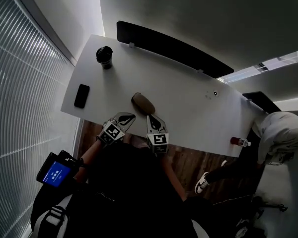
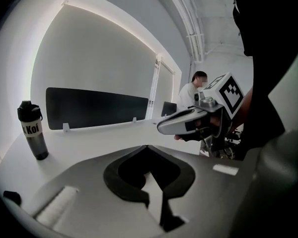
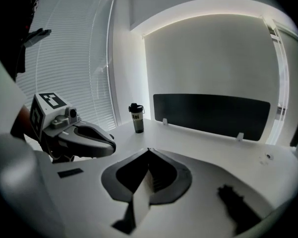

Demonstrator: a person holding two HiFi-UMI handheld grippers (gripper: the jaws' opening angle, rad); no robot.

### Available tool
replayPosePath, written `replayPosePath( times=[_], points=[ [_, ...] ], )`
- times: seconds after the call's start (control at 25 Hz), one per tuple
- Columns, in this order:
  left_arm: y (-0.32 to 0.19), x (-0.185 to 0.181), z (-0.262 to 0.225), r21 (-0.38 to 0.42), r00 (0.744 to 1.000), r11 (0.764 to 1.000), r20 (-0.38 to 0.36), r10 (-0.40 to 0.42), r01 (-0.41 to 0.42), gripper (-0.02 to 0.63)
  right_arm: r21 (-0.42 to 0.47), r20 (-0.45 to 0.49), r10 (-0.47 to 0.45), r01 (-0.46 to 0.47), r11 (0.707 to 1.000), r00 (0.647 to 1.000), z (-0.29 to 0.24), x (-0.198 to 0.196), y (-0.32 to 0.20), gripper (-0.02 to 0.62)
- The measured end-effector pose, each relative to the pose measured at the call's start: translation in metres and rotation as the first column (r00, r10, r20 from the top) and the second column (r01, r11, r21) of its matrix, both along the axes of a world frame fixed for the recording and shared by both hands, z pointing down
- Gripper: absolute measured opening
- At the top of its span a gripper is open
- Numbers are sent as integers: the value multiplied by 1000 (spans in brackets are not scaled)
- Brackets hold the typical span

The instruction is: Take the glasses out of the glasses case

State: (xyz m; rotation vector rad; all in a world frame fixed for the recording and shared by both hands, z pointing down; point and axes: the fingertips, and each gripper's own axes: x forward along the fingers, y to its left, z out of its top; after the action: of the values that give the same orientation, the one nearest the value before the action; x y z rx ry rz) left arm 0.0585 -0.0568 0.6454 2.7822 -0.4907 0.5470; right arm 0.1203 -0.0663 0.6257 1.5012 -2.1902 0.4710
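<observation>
A brown oval glasses case lies closed on the white table, near its front edge. My left gripper is just short of the case on its near left, and the jaws meet at the tips with nothing between them. My right gripper is just short of the case on its near right, shut and empty too. In the left gripper view the jaw tips touch and the right gripper hangs alongside. The right gripper view shows its closed tips and the left gripper. Neither gripper view shows the case.
A dark bottle stands at the far left corner, also visible in both gripper views. A black phone lies at the left edge. A red-capped bottle lies at the right. A person sits at the right end. A dark divider lines the far edge.
</observation>
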Motion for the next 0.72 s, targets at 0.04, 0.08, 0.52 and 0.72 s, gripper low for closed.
replayPosePath(
  times=[0.04, 0.08, 0.52, 0.72],
  points=[
    [-4, 4, 4, -3, 1000, 1000, 12, -3, 3, 7, 2, -8, -32, 32, 999, 999, 3, 2, -7, 6],
    [-9, 8, 9, -3, 1000, 1000, 27, -8, 8, 7, 3, -13, -61, 62, 998, 998, 5, 5, -13, 6],
    [-31, 36, 66, -71, 993, 996, 109, -37, 45, 7, -28, -152, -262, 261, 965, 953, 49, 34, -59, 6],
    [-42, 21, 90, -133, 991, 991, 136, -1, 19, 8, -113, -230, -320, 301, 947, 919, 65, 19, -68, 6]
  ],
)
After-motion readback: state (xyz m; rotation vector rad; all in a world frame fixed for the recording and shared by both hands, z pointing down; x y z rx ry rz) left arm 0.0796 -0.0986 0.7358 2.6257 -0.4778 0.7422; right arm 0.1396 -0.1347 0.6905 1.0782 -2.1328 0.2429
